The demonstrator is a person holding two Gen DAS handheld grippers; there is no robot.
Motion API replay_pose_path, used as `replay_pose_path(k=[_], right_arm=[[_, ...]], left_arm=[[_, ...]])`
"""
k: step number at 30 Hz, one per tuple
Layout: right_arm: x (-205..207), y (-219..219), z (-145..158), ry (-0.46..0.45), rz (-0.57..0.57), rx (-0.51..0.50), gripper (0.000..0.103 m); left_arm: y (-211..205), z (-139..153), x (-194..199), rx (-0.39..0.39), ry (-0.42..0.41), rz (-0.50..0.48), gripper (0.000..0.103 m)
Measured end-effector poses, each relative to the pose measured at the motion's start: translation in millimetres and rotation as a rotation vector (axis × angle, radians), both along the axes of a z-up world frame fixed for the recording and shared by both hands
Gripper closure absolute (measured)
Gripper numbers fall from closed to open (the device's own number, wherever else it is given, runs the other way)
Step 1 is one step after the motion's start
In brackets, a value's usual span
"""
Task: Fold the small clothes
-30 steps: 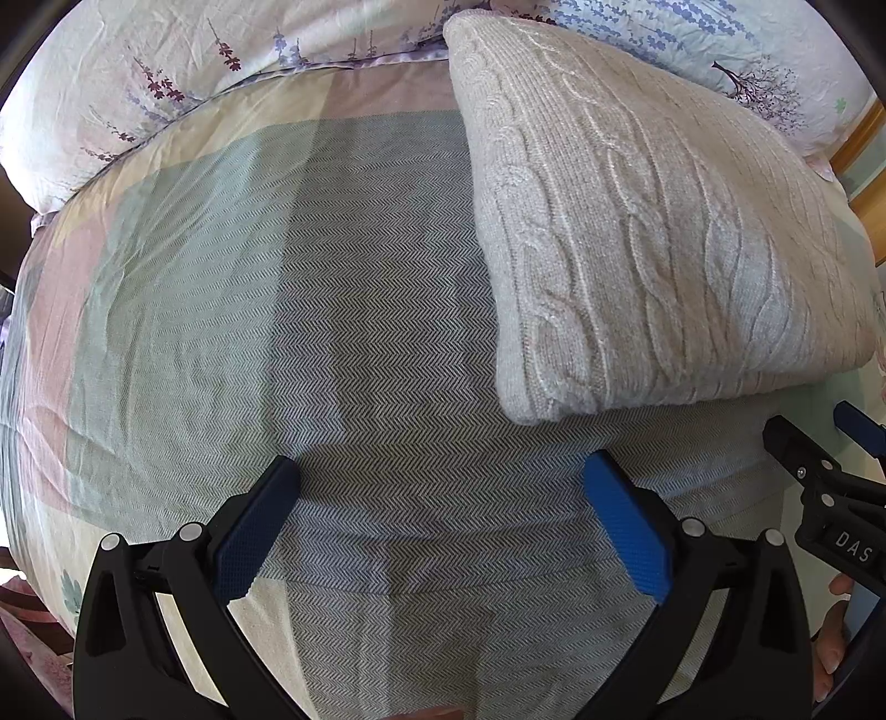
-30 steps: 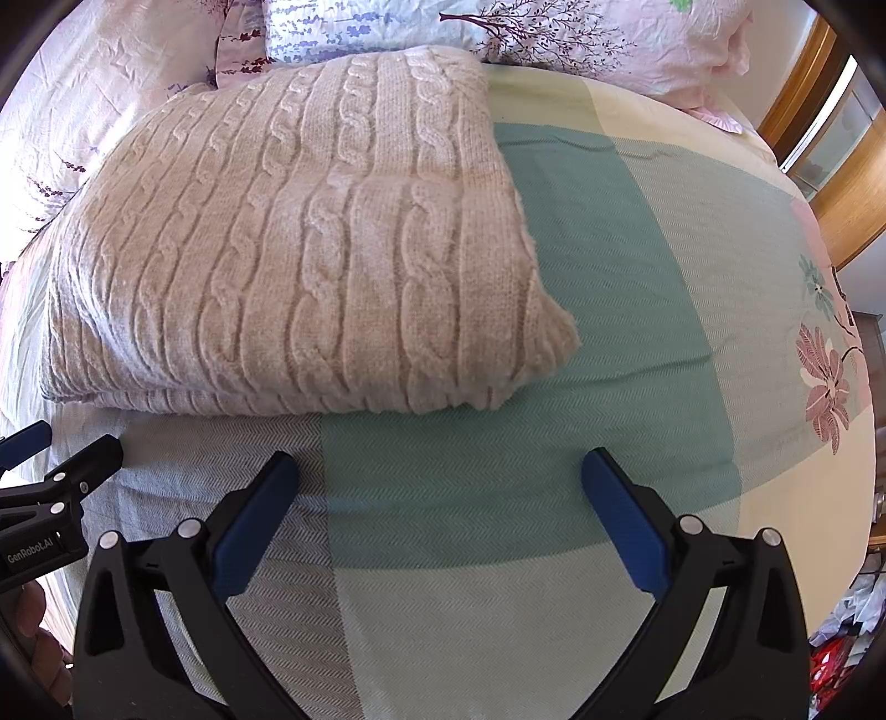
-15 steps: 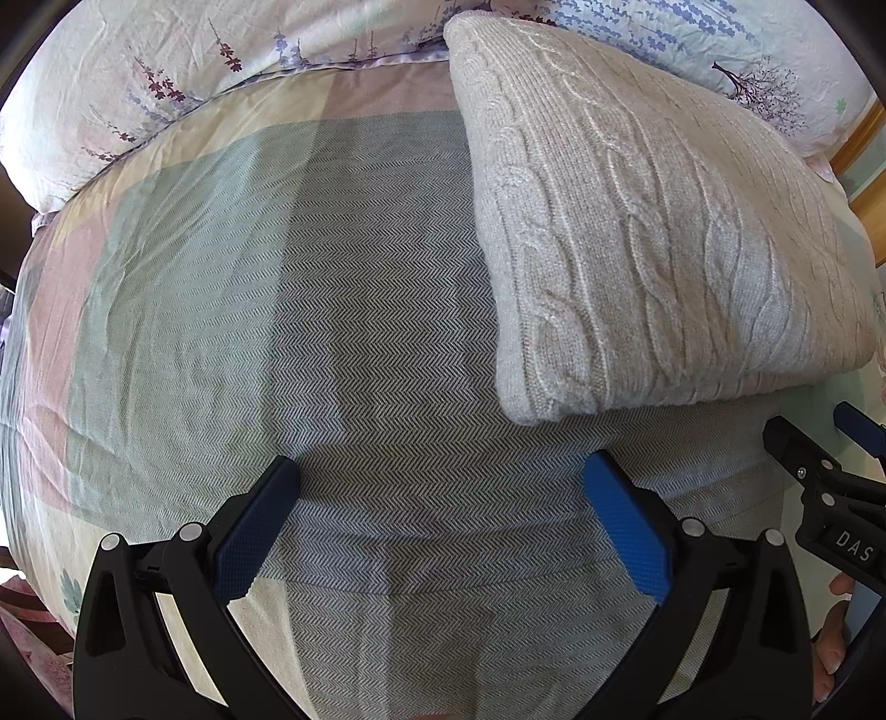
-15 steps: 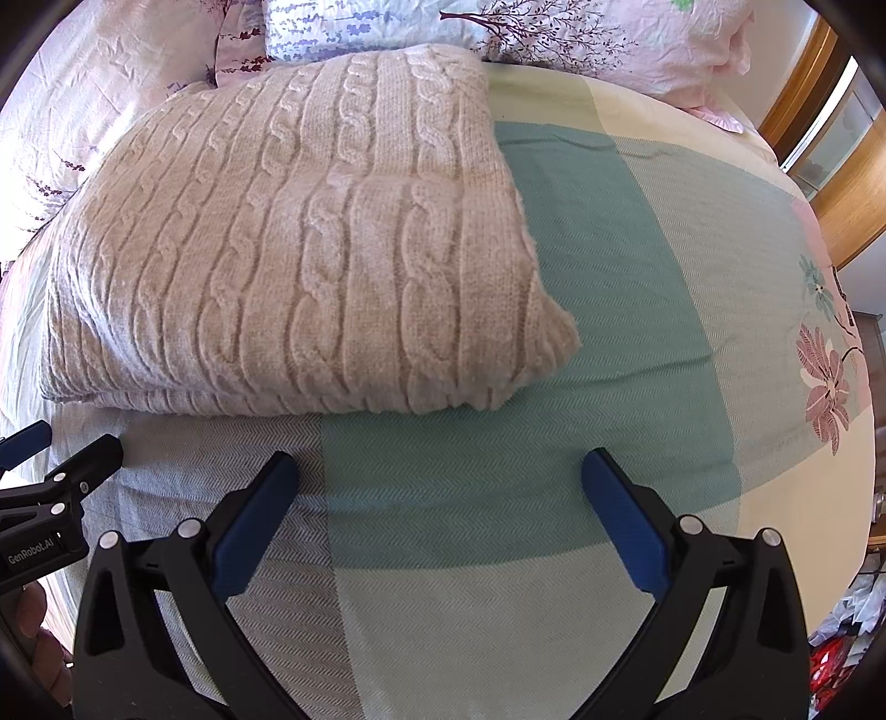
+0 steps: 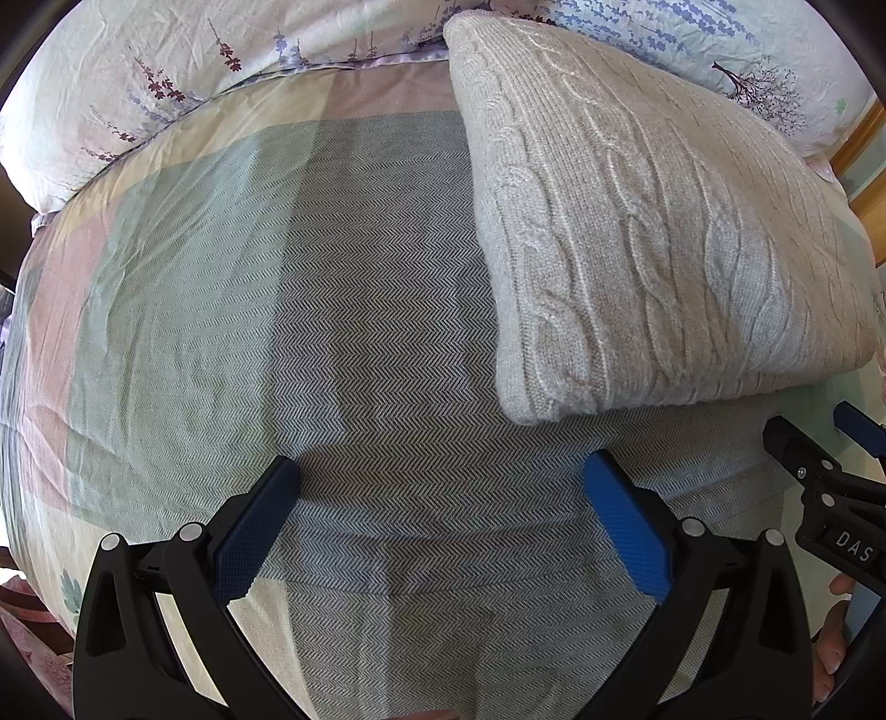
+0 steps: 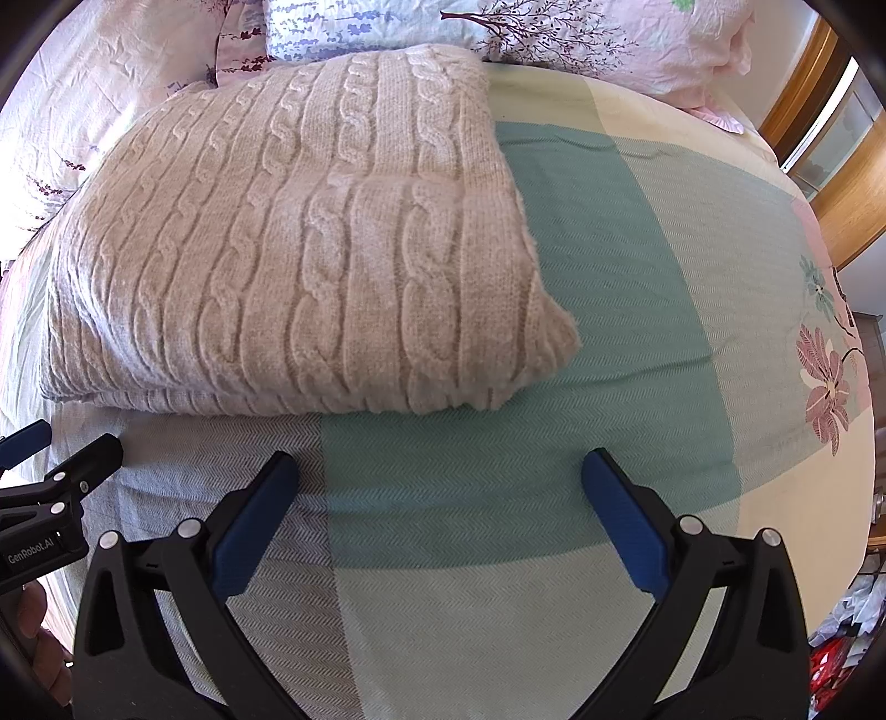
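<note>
Left wrist view: left gripper spread wide, grasping nothing, low over the bed. Folded cable-knit sweater beyond at 1 o'clock, flat on the bedspread. Right wrist view: right gripper likewise released; sweater at 11 o'clock, floral pillows farthest, at 12.

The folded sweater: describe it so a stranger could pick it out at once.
Start at the bed with its green-checked cover. Just below the floral pillows lies the sweater, folded into a thick block. It alone is beige cable knit, not smooth printed fabric.
</note>
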State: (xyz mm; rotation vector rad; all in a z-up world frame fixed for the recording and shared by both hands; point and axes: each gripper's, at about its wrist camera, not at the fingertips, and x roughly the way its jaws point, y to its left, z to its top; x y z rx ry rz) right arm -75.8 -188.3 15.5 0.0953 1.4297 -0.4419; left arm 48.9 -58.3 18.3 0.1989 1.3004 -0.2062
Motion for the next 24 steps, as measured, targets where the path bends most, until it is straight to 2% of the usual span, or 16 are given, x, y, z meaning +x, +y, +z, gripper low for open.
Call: replay_pose_path(k=[24], right_arm=[[0.0, 0.2, 0.0, 0.000, -0.001, -0.001, 0.002]], left_arm=[[-1.0, -0.4, -3.6, 0.001, -0.005, 0.002, 0.001]])
